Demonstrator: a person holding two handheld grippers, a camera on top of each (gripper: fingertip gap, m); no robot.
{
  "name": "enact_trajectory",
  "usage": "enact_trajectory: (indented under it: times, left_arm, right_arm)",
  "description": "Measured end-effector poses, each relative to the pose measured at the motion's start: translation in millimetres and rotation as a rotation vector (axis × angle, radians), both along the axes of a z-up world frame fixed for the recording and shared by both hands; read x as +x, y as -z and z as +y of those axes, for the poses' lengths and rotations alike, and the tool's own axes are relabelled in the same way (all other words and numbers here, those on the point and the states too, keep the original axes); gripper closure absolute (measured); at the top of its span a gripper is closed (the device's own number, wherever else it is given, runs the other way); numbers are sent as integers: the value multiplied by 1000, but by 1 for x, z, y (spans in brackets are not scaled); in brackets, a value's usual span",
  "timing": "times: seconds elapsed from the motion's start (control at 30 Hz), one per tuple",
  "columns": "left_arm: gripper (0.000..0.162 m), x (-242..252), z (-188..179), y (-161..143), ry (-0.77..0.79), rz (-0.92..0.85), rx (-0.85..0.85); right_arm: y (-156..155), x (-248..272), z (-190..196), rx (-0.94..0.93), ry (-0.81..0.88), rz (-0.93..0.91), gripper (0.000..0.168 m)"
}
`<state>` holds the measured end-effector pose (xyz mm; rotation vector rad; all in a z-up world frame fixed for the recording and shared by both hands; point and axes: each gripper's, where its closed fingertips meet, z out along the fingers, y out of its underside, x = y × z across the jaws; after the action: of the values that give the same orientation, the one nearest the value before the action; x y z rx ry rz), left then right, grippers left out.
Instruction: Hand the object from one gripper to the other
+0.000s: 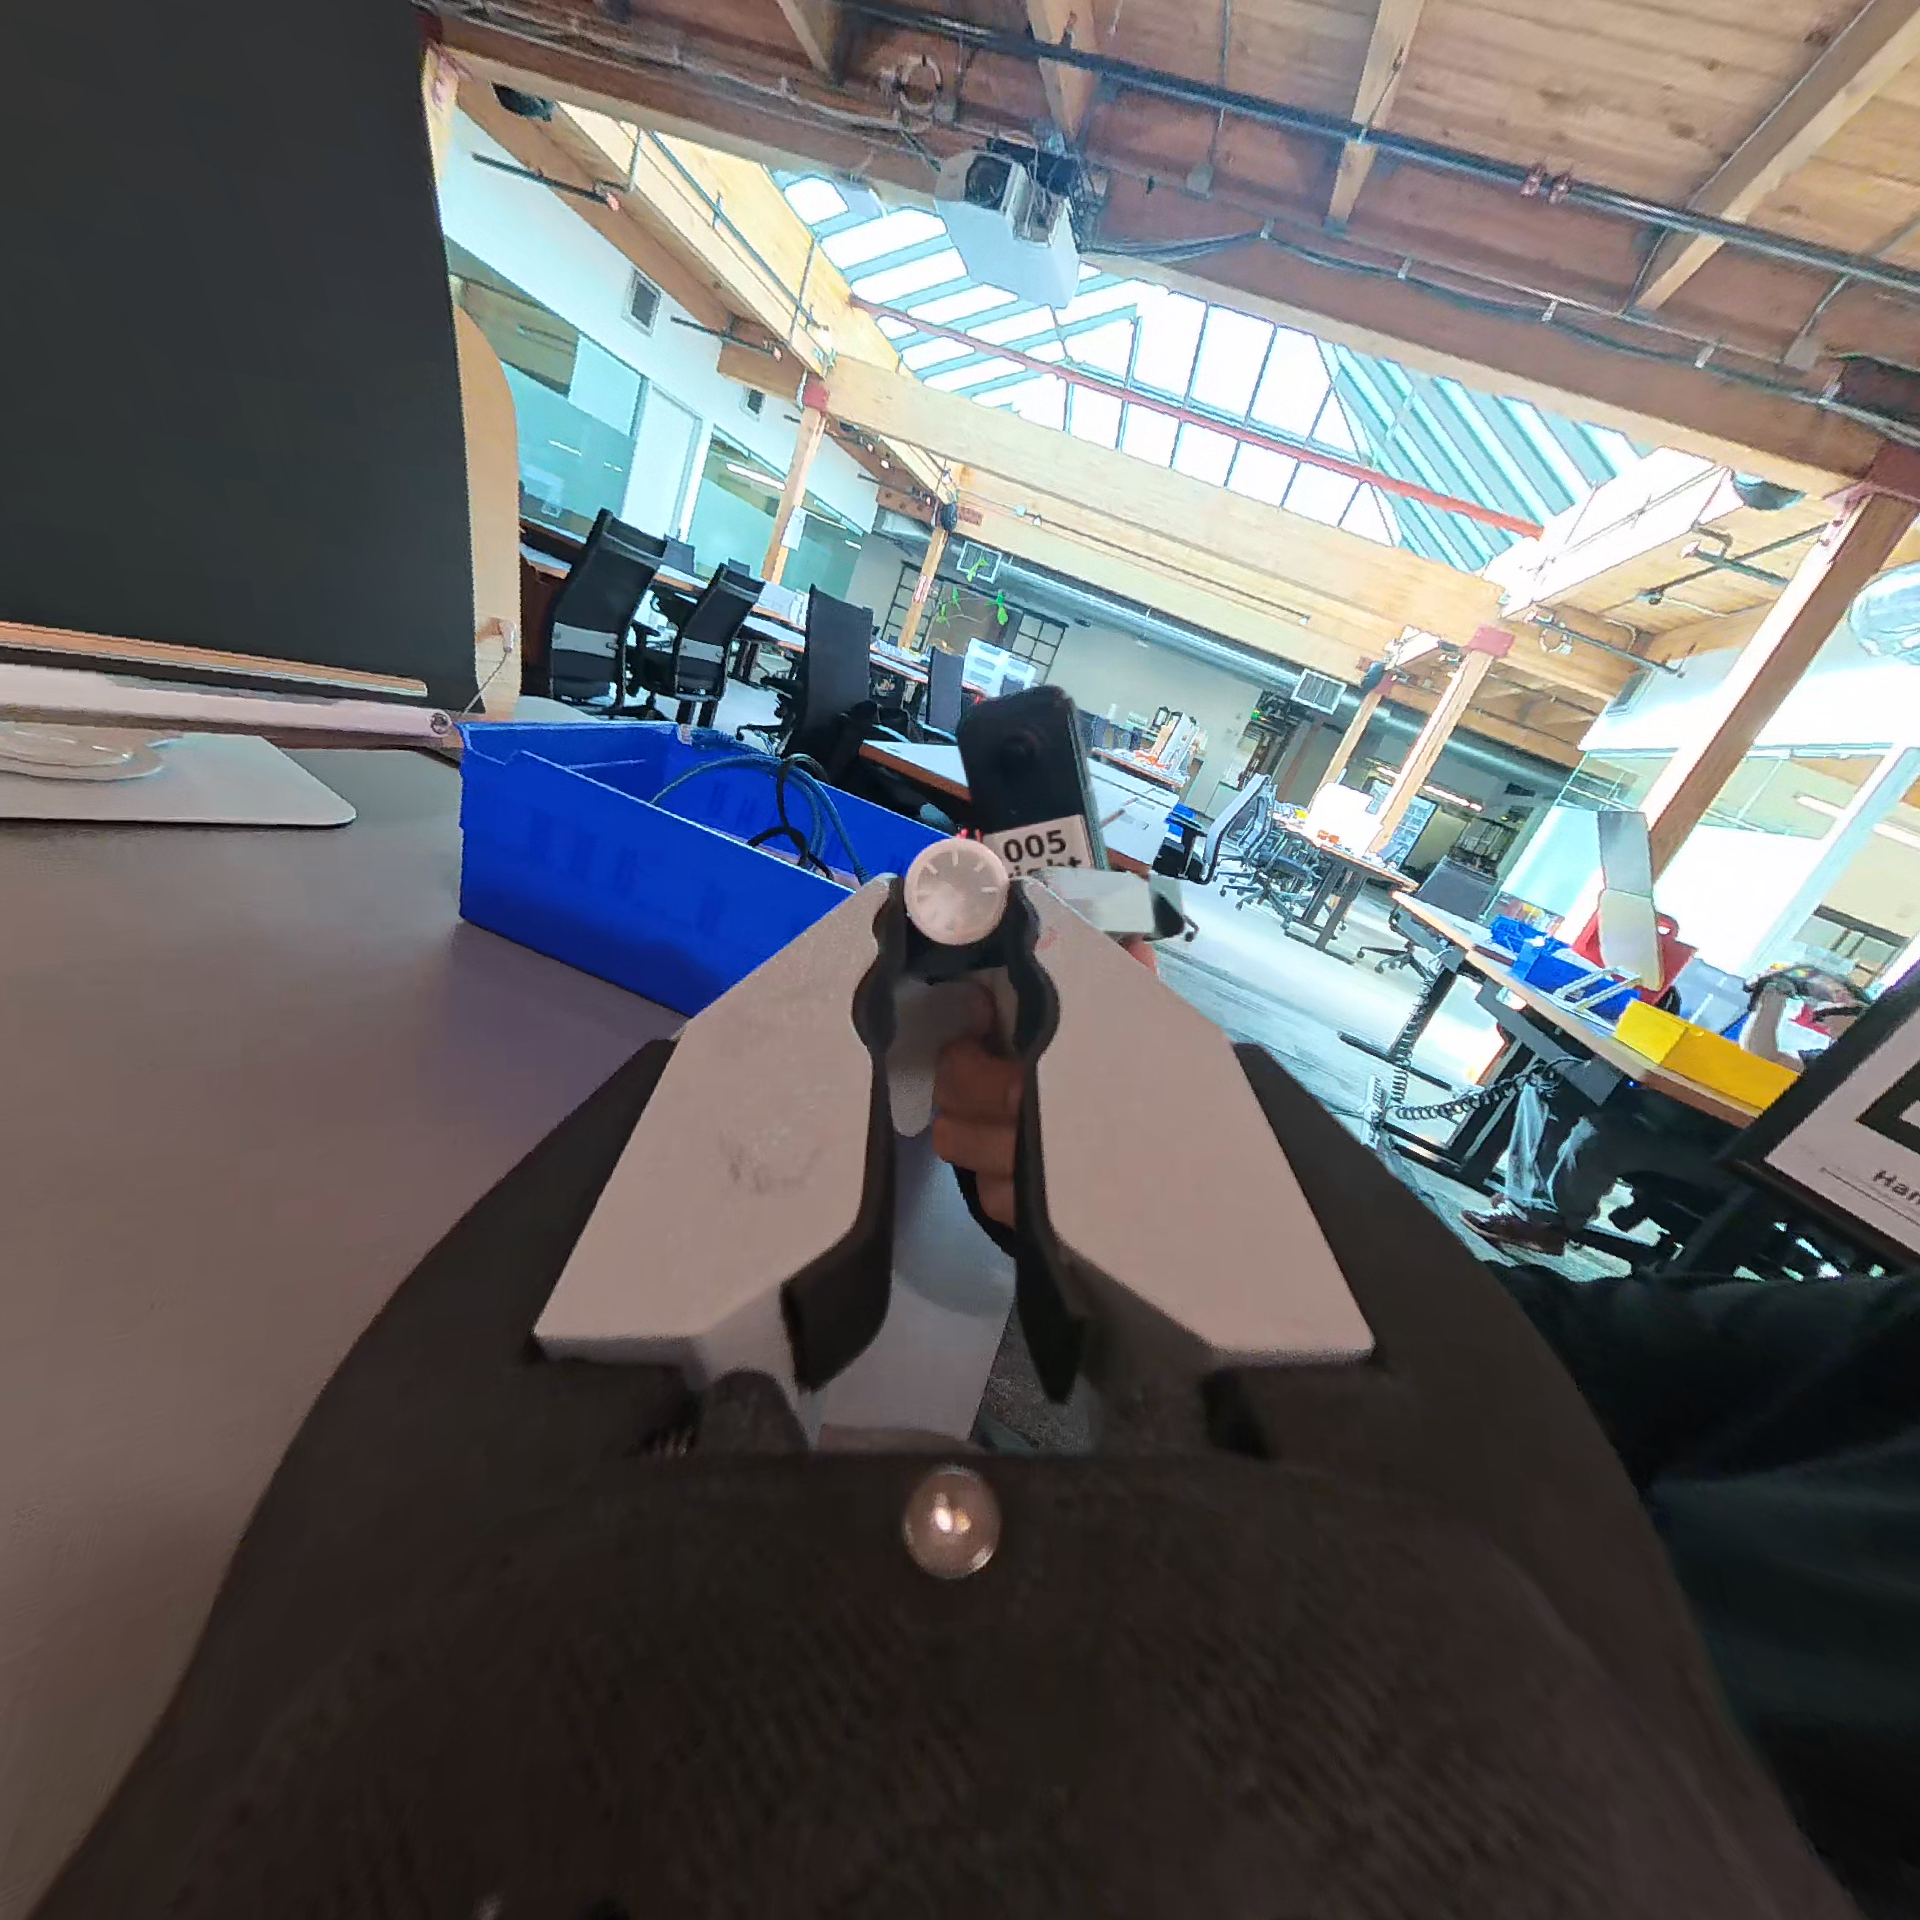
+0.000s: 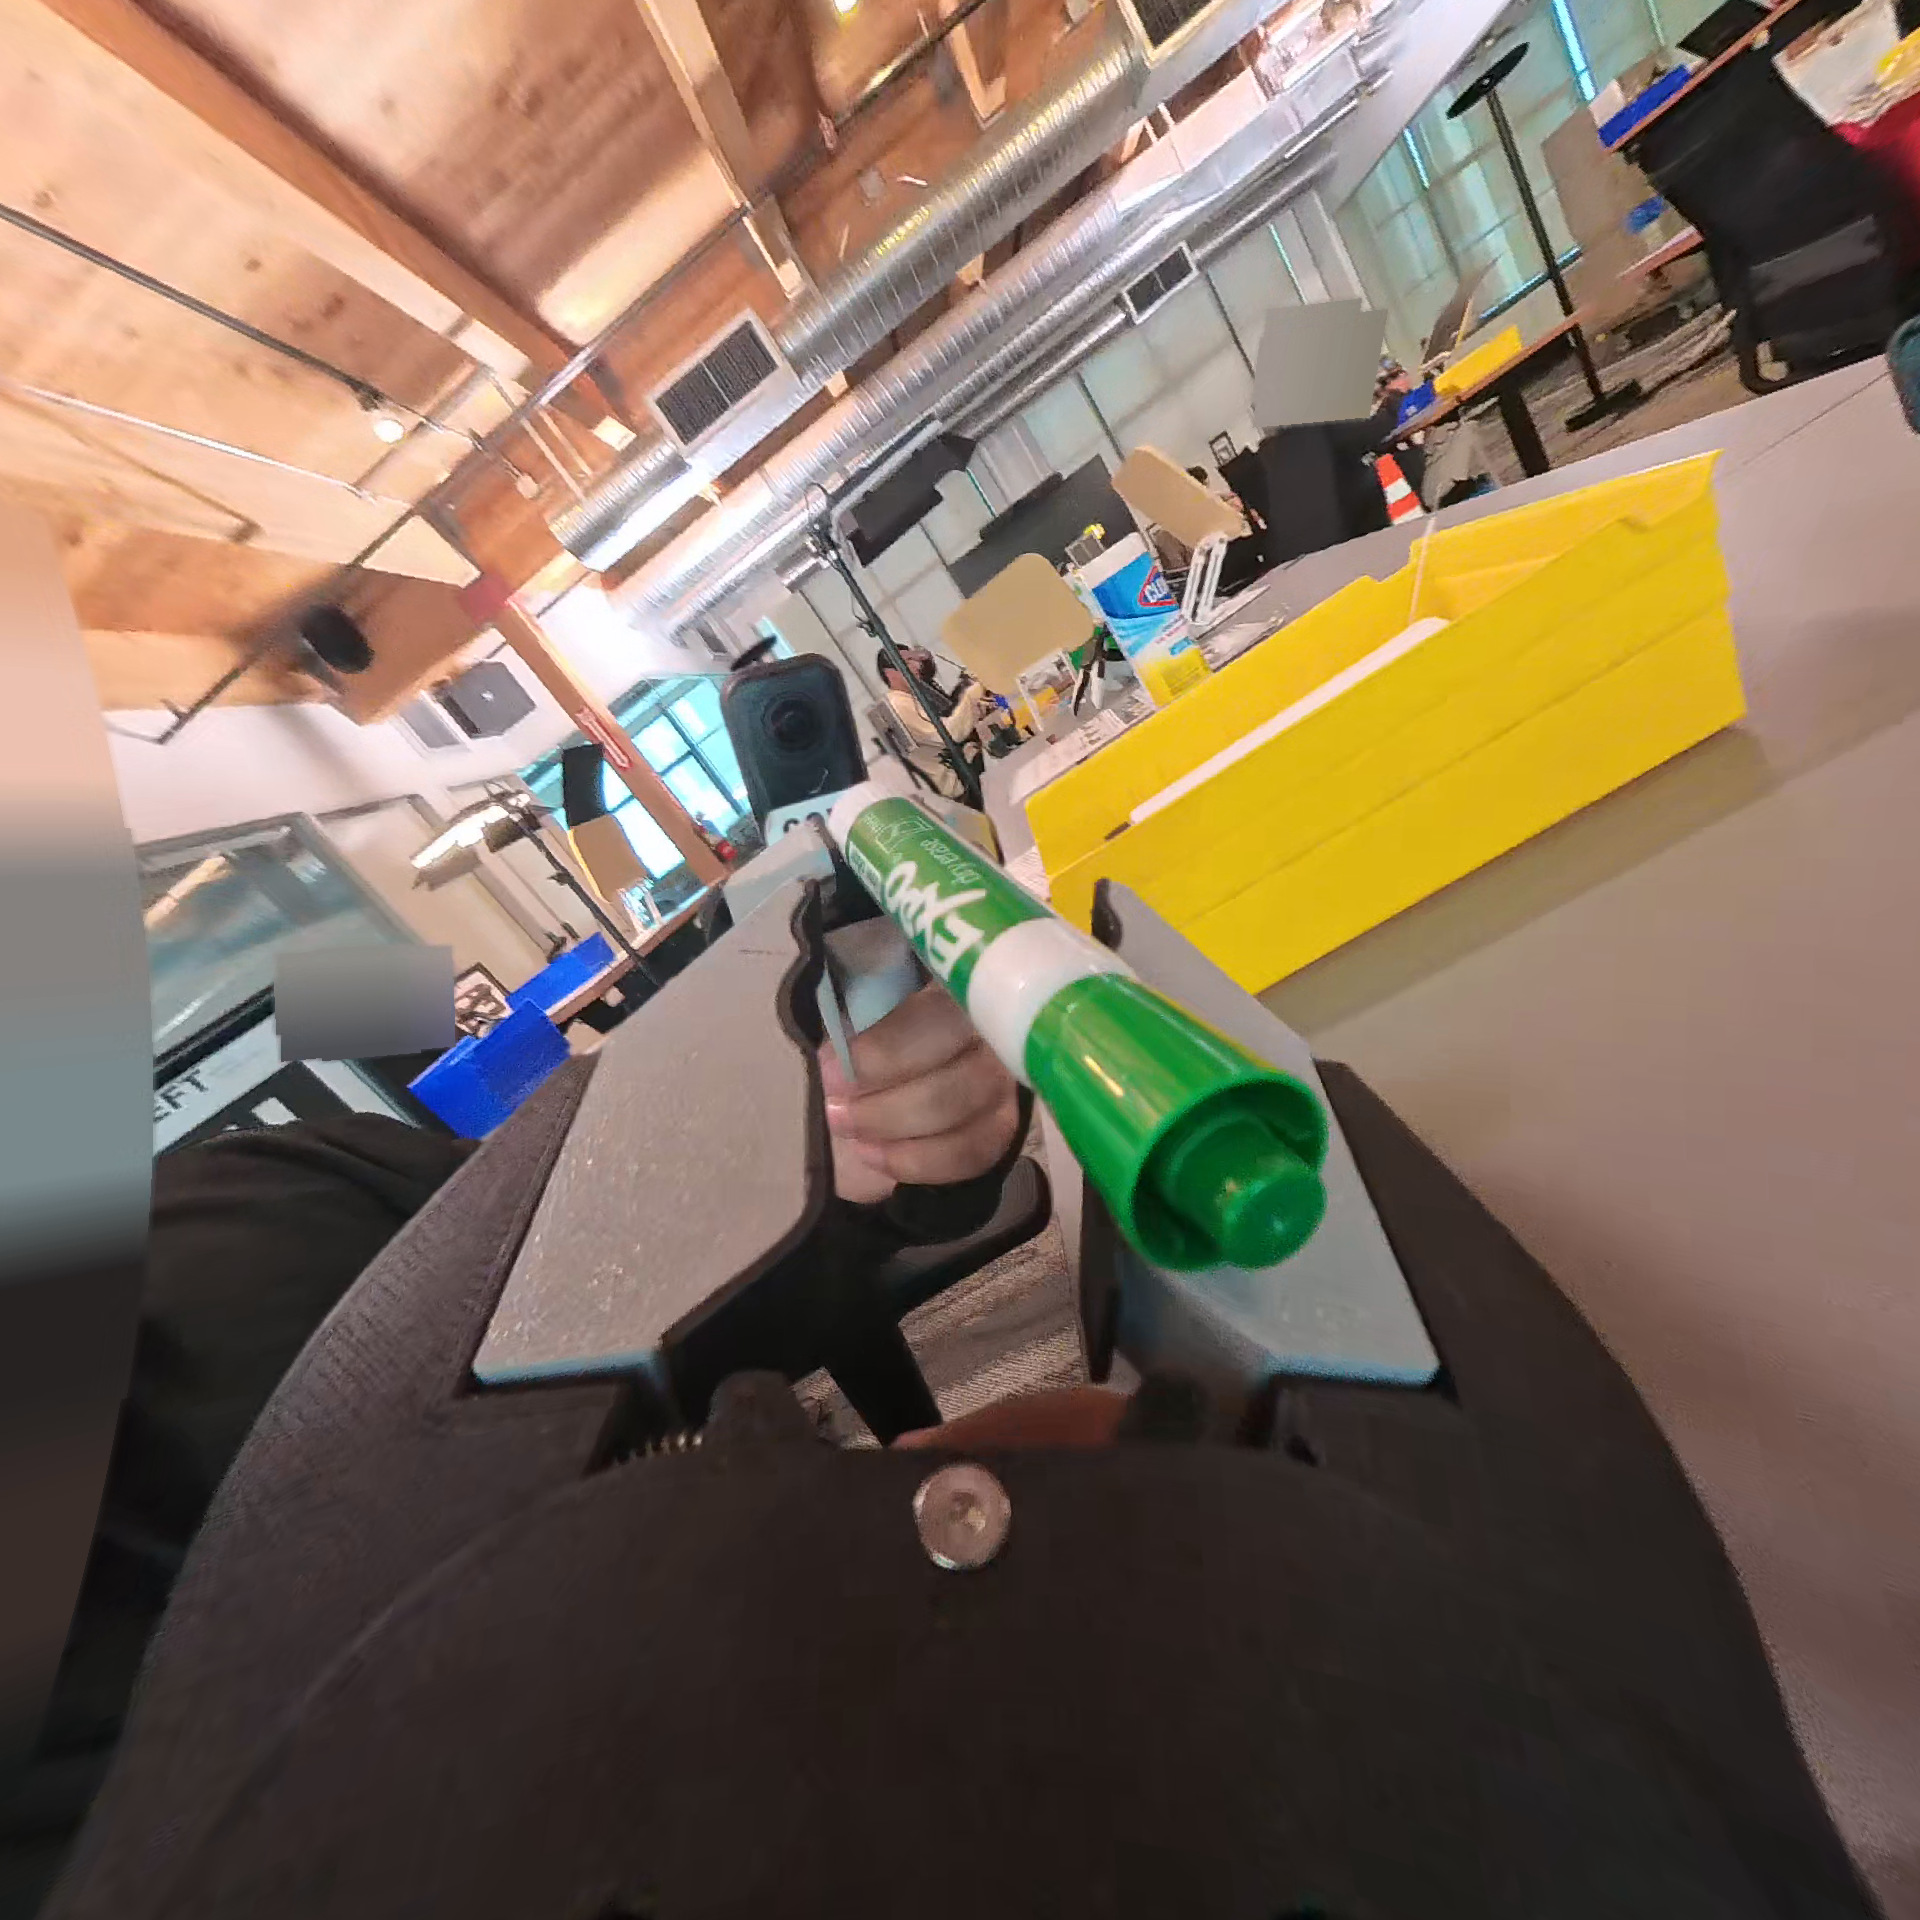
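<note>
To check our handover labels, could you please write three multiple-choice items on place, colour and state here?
1. The cables lie in: A the blue bin; B a drawer; C a cup.
2. The marker cap is: A red; B green; C black.
3. The left hand-held gripper is: A wide open; B shut on the marker; C out of view.
A: they show above the bin's wall. B: the cap near the right camera is green. B: its fingers pinch the marker's white end.

A blue bin [image 1: 623,862] holding cables [image 1: 800,810] sat on the grey table [image 1: 208,1039], near a monitor stand [image 1: 177,790]. A yellow bin [image 2: 1455,748] stood on the table, a wipes canister [image 2: 1143,613] beyond it. Office chairs [image 1: 707,644] stood farther off.
</note>
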<state>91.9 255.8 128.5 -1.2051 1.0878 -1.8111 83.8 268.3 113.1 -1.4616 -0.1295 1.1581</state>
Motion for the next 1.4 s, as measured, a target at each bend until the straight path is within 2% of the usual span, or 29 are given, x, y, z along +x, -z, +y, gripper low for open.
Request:
enact_trajectory:
  times: [0.1, 0.2, 0.27, 0.53, 0.7, 0.73, 0.8, 0.87, 0.93, 1.03, 1.23, 1.3, 1.4]
  left_arm:
    - [146, 0, 4, 2, 3, 11, -21]
    - [146, 0, 5, 2, 15, 12, -36]
    - [145, 1, 2, 3, 22, 20, -24]
    - [145, 6, -5, 14, 44, 64, -1]
    - [145, 9, -7, 27, 124, 151, -79]
    - [138, 9, -10, 30, 163, 179, -78]
    - [121, 8, -12, 40, 195, 269, 3]
    - [103, 4, -8, 46, 174, 346, 122]
    - [100, -2, -8, 39, 161, 333, 152]
    - [106, -2, -15, 30, 181, 285, 53]
    - [105, 13, -39, 48, 331, 332, -208]
    - [105, 16, -44, 51, 400, 335, -315]
    - [105, 19, -46, 57, 437, 350, -374]
  right_arm:
    - [-2, -1, -2, 16, -20, 27, 136]
    - [-7, 4, -4, 29, -28, 69, 131]
    - [-8, 12, -2, 32, 9, 79, 140]
    - [-10, 24, -3, 38, 4, 131, 147]
    - [-7, 25, -5, 22, 6, 31, 151]
    - [-8, 25, -7, 31, 15, -12, 152]
    - [-3, 28, -7, 29, 74, -166, 152]
    - [8, 37, -5, 37, 188, -421, 152]
    - [19, 54, 0, 47, 342, -732, 152]
    - [28, 81, 5, 90, 569, -1176, 152]
    - [21, 102, 9, 338, 903, -1999, 152]
    - [17, 95, 10, 434, 967, -2150, 152]
    - [23, 82, 15, 504, 965, -2215, 152]
